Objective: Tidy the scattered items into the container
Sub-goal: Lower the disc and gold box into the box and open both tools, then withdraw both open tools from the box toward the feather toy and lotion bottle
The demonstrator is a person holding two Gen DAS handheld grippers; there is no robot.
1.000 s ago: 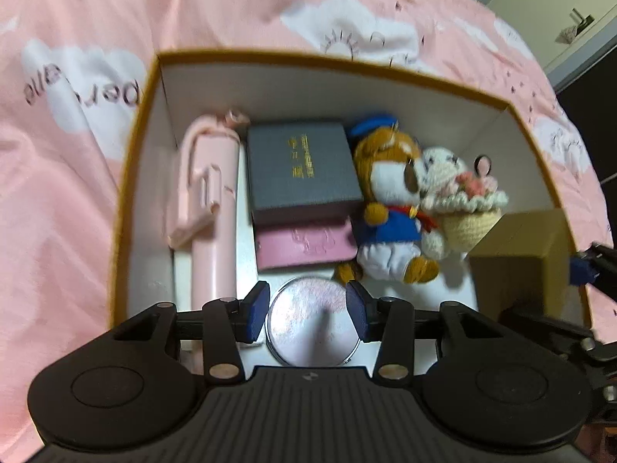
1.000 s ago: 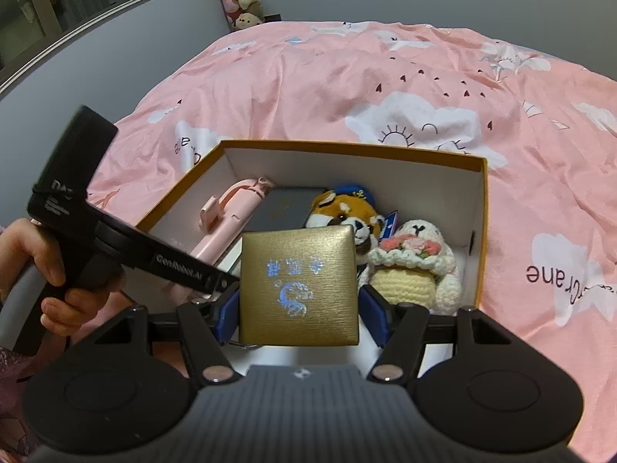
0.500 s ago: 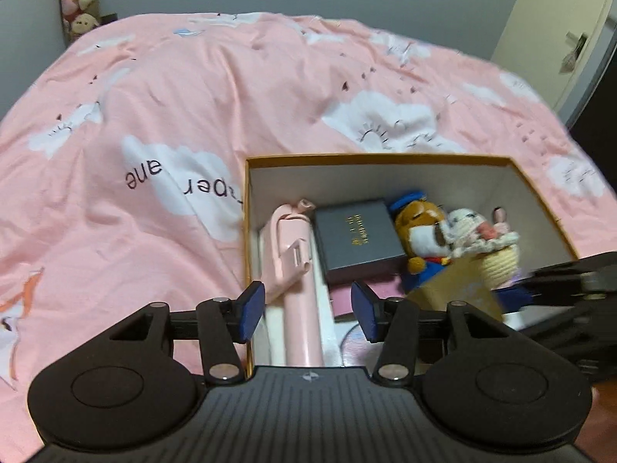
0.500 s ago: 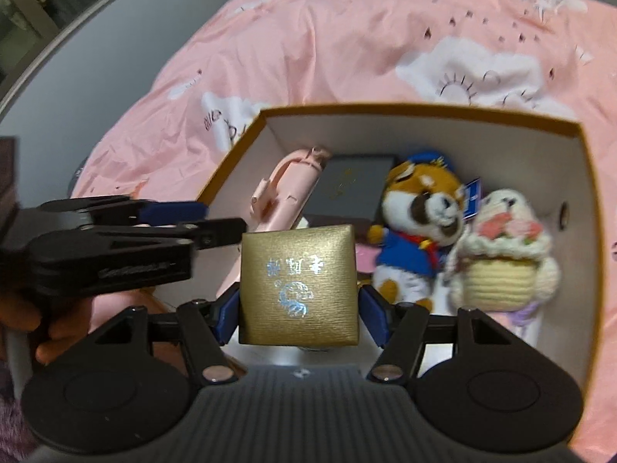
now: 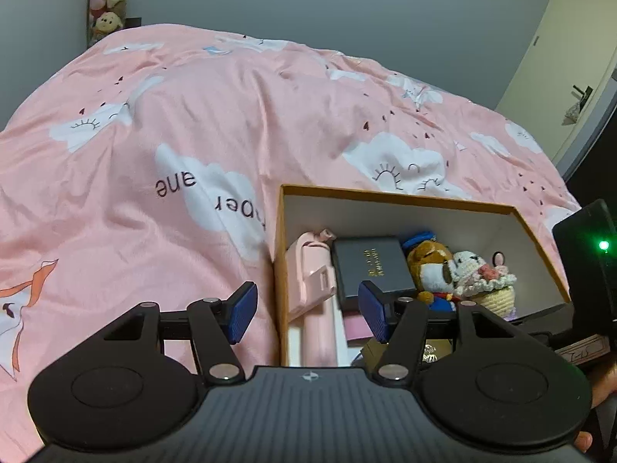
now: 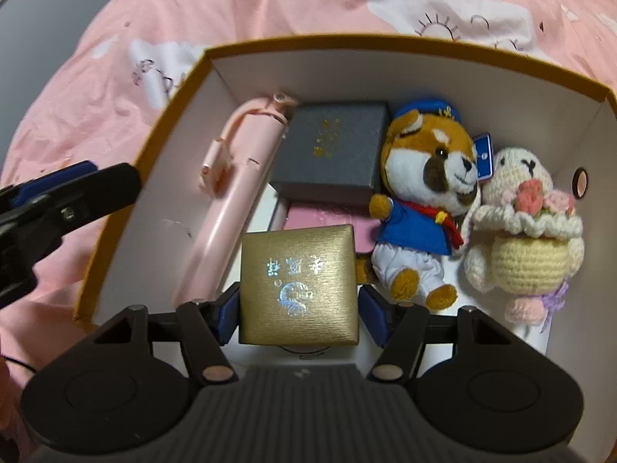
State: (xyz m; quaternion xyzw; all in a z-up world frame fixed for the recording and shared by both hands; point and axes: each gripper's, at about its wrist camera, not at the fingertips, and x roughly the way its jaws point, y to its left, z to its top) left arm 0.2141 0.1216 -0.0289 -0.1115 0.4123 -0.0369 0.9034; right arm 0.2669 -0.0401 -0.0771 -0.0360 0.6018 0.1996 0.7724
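Right now your open cardboard box (image 6: 405,48) sits on the pink bedspread (image 5: 193,146) — plush fox (image 6: 428,189), crochet bunny (image 6: 524,231) and grey case (image 6: 331,150) already inside. Your right gripper (image 6: 297,310) clamps the gold box (image 6: 297,285) above the box's floor; your left gripper (image 5: 306,316) has just been opening, empty.

The left gripper (image 5: 304,318), empty, now sits back from above the box (image 5: 397,196), over its left wall, its jaws just opening wider. The right gripper (image 6: 299,314) brings the gold case (image 6: 297,283) down inside the box.
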